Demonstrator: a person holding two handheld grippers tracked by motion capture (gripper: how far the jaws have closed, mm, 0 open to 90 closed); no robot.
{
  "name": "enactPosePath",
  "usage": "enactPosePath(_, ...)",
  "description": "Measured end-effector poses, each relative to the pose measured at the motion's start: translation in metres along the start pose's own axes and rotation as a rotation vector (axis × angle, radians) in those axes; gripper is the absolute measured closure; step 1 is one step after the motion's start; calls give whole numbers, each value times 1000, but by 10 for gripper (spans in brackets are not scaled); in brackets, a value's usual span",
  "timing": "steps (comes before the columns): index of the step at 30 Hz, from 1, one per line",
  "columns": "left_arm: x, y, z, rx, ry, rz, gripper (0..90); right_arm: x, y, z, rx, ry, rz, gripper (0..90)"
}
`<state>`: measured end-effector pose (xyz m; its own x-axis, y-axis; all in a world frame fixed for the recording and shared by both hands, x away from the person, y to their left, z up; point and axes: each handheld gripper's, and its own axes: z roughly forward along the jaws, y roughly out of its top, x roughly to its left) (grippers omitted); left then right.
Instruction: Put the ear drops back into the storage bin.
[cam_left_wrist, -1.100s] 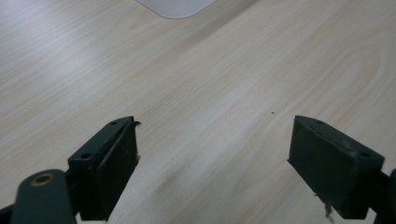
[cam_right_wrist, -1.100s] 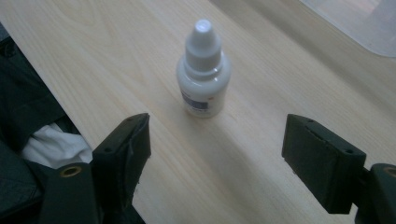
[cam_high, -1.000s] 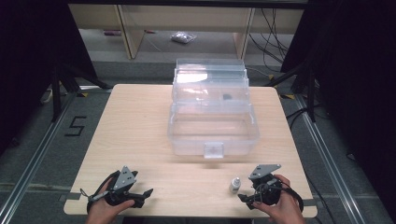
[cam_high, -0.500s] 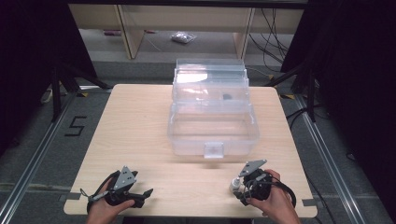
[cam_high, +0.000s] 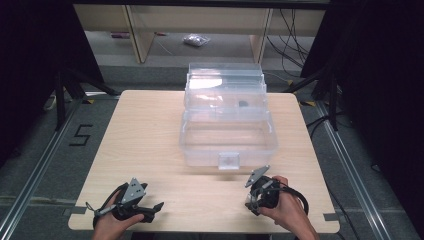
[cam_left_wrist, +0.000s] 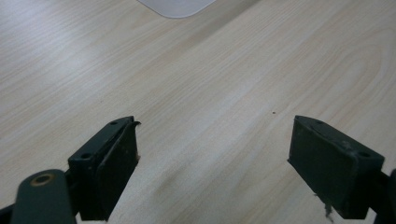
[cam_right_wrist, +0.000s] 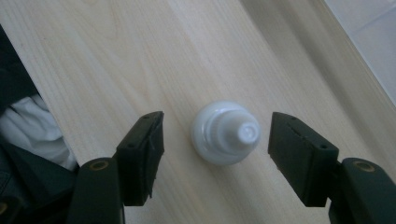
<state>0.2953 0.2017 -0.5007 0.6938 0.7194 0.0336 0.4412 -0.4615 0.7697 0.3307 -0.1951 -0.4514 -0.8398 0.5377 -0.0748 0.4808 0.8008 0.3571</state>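
right gripper (cam_high: 251, 200) shifts left along the near table edge, from right of the small white bottle (cam_right_wrist: 225, 132) to directly over it; its jaws have just been closing, now stand either side of the bottle with gaps, not touching it; bottle, plain on the wood a second ago, is now covered by the gripper in high view

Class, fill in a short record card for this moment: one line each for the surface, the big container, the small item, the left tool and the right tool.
Surface: pale wooden table
Container: clear plastic box, lid open, at table's middle
Small item: white bottle, upright, seen from above
Left tool: jaws open over bare wood
Right tool: jaws on either side of the bottle, just been closing, gaps remain on both sides
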Motion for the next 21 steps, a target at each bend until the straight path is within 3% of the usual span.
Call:
enactPosePath(4, 1, 0, -1, 15, 6, 17, 150, 0, 5, 3, 24, 13, -21, 417)
enactPosePath(8, 1, 0, 0, 7, -1, 8, 151, -1, 7, 5, 37, 24, -33, 450)
enactPosePath(16, 1, 0, 0, 8, -1, 8, 151, -1, 9, 7, 69, 26, -12, 515)
enactPosePath(21, 1, 0, 0, 9, -4, 6, 151, -1, 11, 9, 82, 24, -42, 551)
